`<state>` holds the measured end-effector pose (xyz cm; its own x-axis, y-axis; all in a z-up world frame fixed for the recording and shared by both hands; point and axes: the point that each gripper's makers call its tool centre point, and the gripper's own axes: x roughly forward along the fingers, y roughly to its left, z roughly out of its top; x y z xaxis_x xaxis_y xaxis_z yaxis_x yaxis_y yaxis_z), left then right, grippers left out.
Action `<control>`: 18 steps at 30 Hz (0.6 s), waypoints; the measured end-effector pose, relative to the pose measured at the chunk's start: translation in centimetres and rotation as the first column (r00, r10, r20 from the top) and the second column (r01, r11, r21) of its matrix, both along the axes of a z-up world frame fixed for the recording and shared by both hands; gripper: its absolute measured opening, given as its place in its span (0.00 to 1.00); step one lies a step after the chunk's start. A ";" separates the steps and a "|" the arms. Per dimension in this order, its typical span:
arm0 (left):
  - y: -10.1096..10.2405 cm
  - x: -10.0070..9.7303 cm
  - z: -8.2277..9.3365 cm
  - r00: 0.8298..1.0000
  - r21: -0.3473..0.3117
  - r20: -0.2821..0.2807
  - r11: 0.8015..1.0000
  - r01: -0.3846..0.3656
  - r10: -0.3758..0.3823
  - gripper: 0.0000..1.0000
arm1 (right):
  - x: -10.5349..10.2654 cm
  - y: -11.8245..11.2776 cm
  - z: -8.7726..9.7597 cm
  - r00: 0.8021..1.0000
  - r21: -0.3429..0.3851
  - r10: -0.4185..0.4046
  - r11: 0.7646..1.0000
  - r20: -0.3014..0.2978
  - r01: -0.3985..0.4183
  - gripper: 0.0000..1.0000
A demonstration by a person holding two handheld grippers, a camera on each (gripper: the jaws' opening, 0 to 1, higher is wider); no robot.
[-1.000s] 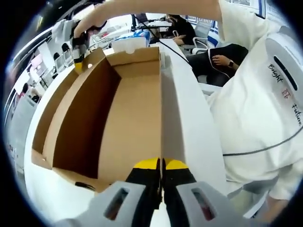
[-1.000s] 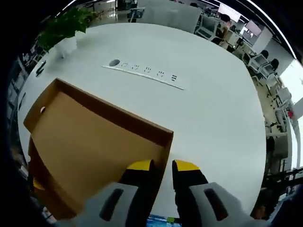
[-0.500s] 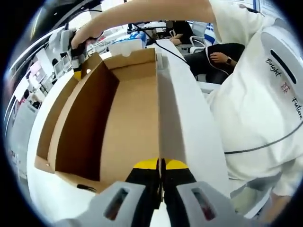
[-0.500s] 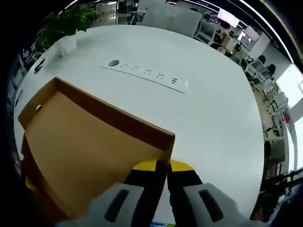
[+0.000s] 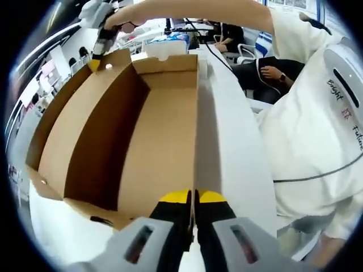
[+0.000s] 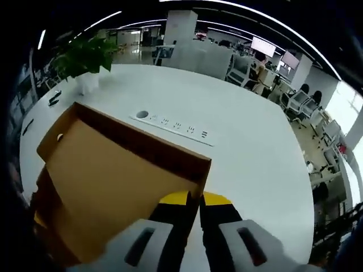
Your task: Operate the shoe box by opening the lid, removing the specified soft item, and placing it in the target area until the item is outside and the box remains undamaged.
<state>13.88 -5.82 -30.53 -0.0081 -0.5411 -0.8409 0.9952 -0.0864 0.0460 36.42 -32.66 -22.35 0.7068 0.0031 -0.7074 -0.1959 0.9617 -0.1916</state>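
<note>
Seemingly both claws, left (image 5: 193,198) and right (image 6: 194,199), pinch the lid (image 5: 142,136) edges.

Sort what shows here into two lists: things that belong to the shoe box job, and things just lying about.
Job:
- shoe box lid, cardboard, raised
- left gripper, shut on the lid's edge
- right gripper, shut on the lid's corner

Lying about:
- white table
- socket strip set in the table
- potted plant at the far edge
- office chairs beyond the table

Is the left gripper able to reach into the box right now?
Probably not yet: the left gripper is shut on the lid, so it would need to let go first. The box looks open.
</note>
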 end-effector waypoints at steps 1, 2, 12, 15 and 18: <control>0.0 0.1 0.0 1.000 -0.001 0.000 1.000 -0.003 0.003 0.02 | 0.0 0.1 0.4 1.000 -0.019 0.009 1.000 0.023 -0.008 0.04; 0.0 0.1 0.0 1.000 -0.001 0.001 1.000 -0.005 0.005 0.02 | 0.0 0.1 0.7 0.999 -0.041 0.018 0.999 0.033 -0.017 0.04; 0.2 0.3 0.0 1.000 0.000 -0.002 1.000 0.002 -0.002 0.02 | -1.0 -0.3 2.0 0.992 -0.014 0.039 0.999 0.120 -0.038 0.05; 0.2 0.6 -0.1 1.000 0.005 0.014 1.000 -0.011 0.011 0.03 | -0.9 0.1 3.0 0.983 -0.044 0.051 0.998 0.178 -0.044 0.05; 0.5 0.9 -0.2 0.999 0.017 0.044 1.000 -0.021 0.020 0.04 | -1.3 0.4 3.7 0.976 -0.092 0.083 0.994 0.203 -0.065 0.05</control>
<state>14.78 -5.36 -30.71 0.0401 -0.5263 -0.8494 0.9939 -0.0668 0.0883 35.15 -32.26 -18.70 0.8373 0.0073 -0.5467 -0.2137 0.9247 -0.3151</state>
